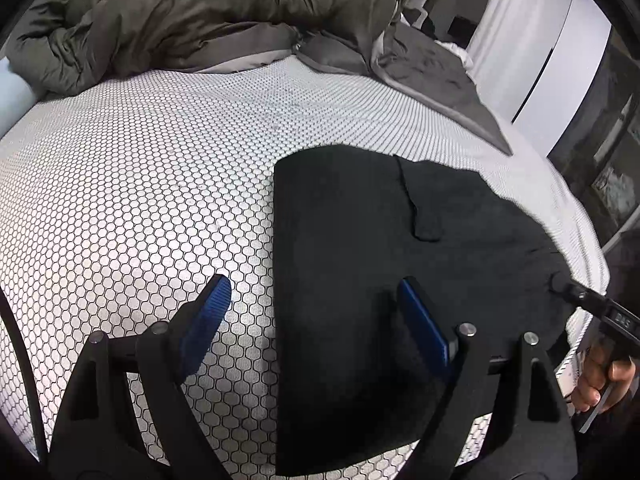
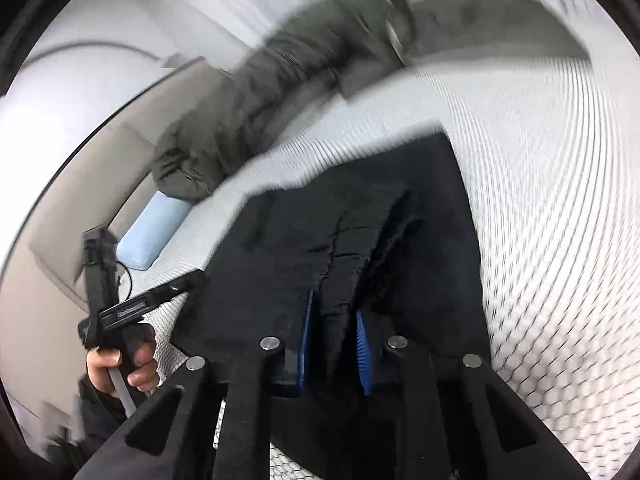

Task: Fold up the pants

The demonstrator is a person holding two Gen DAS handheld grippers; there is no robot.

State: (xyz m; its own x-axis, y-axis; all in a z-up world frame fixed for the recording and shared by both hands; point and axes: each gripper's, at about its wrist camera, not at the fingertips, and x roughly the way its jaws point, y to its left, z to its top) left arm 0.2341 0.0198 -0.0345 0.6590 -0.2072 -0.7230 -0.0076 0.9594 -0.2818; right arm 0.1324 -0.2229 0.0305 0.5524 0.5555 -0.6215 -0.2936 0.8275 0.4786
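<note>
Folding a pair of black pants [image 1: 380, 264] on a bed, a person works with a two-finger tool in each hand. The pants lie flat on a white mattress cover [image 1: 132, 200] printed with small dark hexagons, already doubled into a long dark panel with one straight edge. The left gripper [image 1: 316, 312] hangs over that straight edge with its blue fingers spread wide and nothing between them: one finger [image 1: 208, 316] is above bare mattress, the other over the cloth, so the edge runs between them. That placement looks like a line-up for pinching the edge, though no pinch is made yet. The right gripper [image 2: 334, 340] is clamped on the pants: its two blue pads are drawn close together with a raised, wrinkled ridge of black cloth squeezed between them. Gathering a ridge this way probably gives a firm hold through more than one layer, ready for lifting that end over. From the left tool's view, the right tool comes in from the right side and meets the cloth at its far right edge, with the person's hand [image 1: 600, 380] wrapped around its handle. Beyond the pants, ahead of both tools, an olive quilt [image 1: 192, 16] is bunched up, well clear of the work. A pale blue cushion [image 2: 154, 232] rests beside it.
</note>
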